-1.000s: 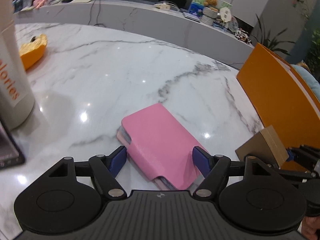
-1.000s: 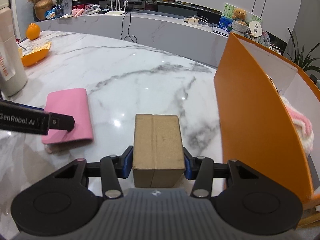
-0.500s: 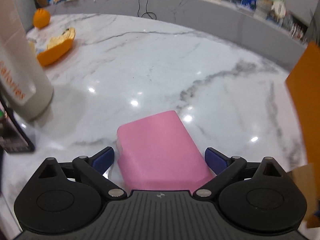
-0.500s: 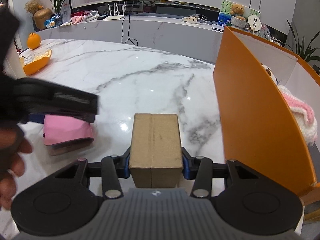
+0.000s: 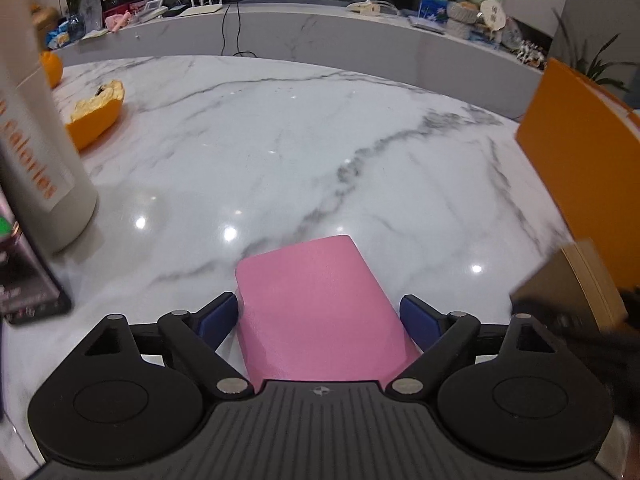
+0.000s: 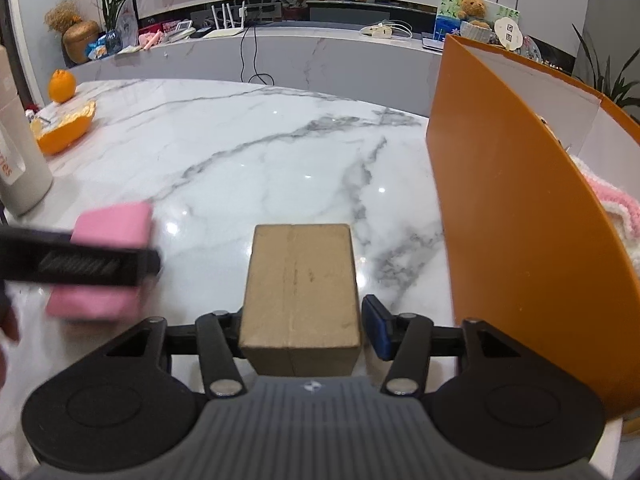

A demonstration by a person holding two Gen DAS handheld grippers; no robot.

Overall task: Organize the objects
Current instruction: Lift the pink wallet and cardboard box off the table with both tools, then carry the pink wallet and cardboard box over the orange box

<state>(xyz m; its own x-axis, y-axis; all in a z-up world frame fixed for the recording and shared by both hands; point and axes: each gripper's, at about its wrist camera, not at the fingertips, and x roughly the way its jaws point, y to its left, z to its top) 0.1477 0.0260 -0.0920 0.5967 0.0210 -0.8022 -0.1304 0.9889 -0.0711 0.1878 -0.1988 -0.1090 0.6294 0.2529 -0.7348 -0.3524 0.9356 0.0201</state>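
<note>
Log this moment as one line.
left tongs: open, straddling pink wallet | right tongs: shut on cardboard box | orange bin: beside

Not much to read here. The tall off-white cylindrical bottle (image 5: 44, 152) at the left edge of the marble table has orange lettering running up its side that reads "calories", partly cut off by the frame. In the right wrist view the same bottle (image 6: 20, 168) shows only a scrap of orange letters, too cropped to make out. The small round white sign (image 6: 509, 32) on the back counter has dark marks, too tiny to read.
</note>
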